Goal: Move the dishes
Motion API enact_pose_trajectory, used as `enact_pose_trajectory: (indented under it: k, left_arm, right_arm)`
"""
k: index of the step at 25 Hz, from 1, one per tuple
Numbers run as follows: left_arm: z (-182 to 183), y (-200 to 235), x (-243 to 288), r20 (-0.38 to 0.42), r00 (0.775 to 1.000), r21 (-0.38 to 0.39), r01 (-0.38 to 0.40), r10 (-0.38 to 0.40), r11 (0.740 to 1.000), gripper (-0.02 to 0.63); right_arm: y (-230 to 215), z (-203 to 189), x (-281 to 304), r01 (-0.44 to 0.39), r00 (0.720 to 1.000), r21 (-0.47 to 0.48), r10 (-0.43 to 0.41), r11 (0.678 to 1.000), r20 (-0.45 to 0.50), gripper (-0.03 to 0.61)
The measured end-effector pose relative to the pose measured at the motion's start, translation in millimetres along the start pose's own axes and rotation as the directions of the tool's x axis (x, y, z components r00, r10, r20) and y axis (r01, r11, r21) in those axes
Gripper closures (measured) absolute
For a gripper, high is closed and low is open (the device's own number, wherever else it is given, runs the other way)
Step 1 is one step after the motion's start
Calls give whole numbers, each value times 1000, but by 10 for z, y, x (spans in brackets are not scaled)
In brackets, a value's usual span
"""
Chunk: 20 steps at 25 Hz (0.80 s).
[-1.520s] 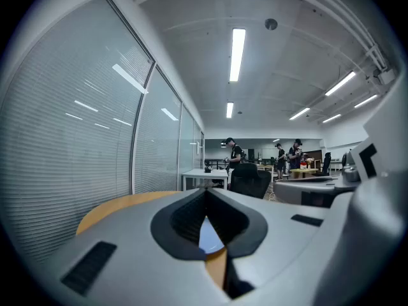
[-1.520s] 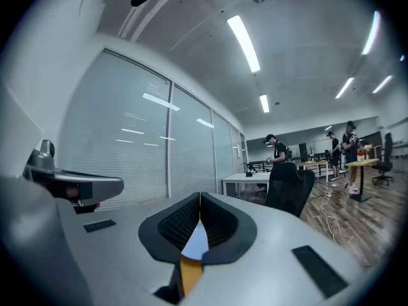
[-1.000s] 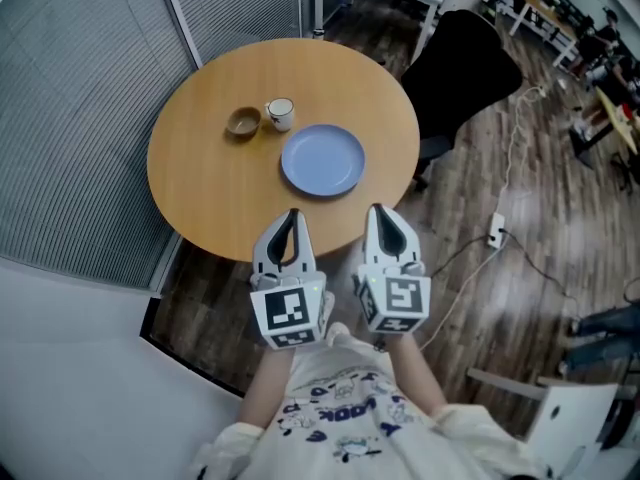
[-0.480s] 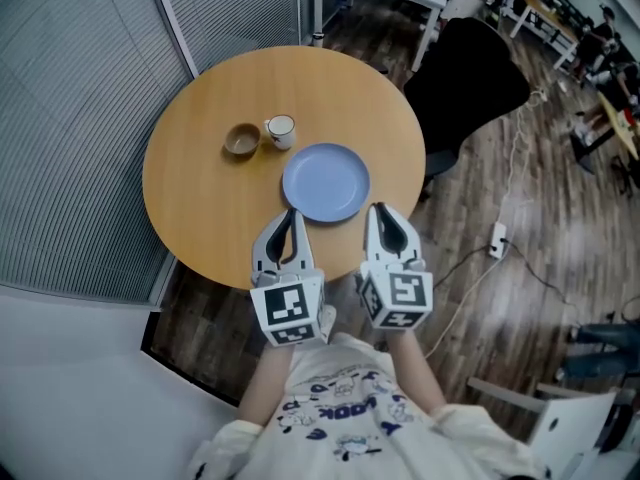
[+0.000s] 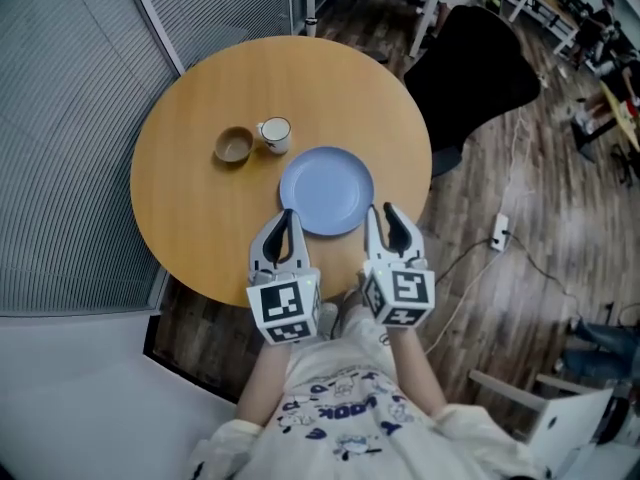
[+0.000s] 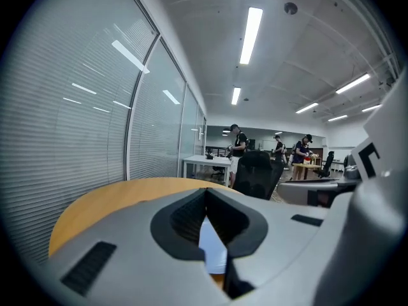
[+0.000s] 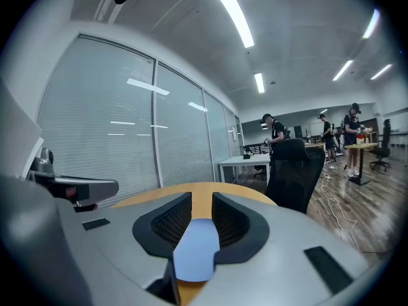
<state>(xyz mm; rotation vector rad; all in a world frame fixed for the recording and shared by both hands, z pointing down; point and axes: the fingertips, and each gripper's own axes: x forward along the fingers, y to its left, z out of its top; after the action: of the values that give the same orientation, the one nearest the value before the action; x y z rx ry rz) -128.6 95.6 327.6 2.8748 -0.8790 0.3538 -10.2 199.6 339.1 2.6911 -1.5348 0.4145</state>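
Nearest you, your left hand-held gripper is clenched on nothing, its tips over the near-left rim of the blue plate. Beside it, your right hand-held gripper has just been parting its jaws; it is released, with nothing between them, at the plate's near-right rim. The plate lies on the round wooden tabletop, close to your edge. Farther off, a white cup stands just beside a small brown bowl. Beyond the tabletop stands a black chair.

We see a round wooden table, a blue plate near our edge, a white cup just beside a brown bowl farther back
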Motion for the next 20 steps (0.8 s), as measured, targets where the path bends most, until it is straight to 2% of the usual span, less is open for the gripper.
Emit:
enact_pose_trajectory:
  k: [9, 14, 20]
  left_arm:
    - [-356, 255, 531, -125, 989, -48, -91, 85, 995, 611]
    - [-718, 401, 862, -224, 965, -70, -156, 137, 985, 611]
    - [-1204, 519, 1124, -358, 916, -116, -235, 181, 965, 611]
  right_arm:
    - [-328, -229, 655, -7, 995, -1, 7, 1000, -100, 488]
    - [-577, -537, 1094, -25, 981, -29, 19, 999, -191, 488]
    - [-829, -928, 1497, -53, 952, -50, 35, 997, -303, 488]
